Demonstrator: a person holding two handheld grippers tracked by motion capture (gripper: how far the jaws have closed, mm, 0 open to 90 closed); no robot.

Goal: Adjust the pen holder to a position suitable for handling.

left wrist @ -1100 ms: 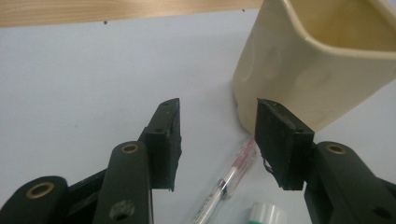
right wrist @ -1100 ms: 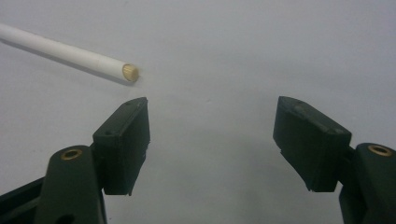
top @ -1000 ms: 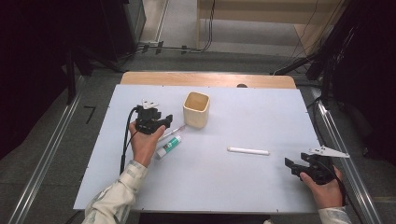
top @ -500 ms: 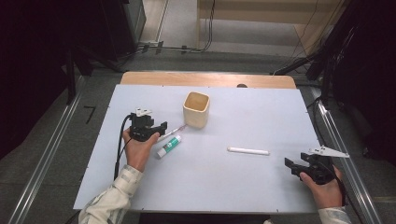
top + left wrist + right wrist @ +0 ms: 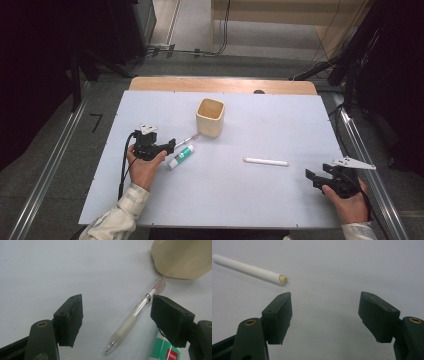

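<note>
Pen (image 5: pixel 136 312) is framed between the just-widened, empty jaws of the left gripper (image 5: pixel 116 320), its long axis running from lower centre toward the cup (image 5: pixel 182 258) at upper right.

Lab / recording rig, not a home. White work table (image 5: pixel 280 200) w/ wood edge at far side, stands alone in dim room. Metal rails (image 5: pixel 45 175) run along floor left & right of table. Black cables (image 5: pixel 220 30) trail over grey floor at far side. Dark equipment racks (image 5: pixel 125 25) far left, black stands far right. Table nearly bare: a few test props, e.g. beige square cup (image 5: pixel 210 117).
</note>
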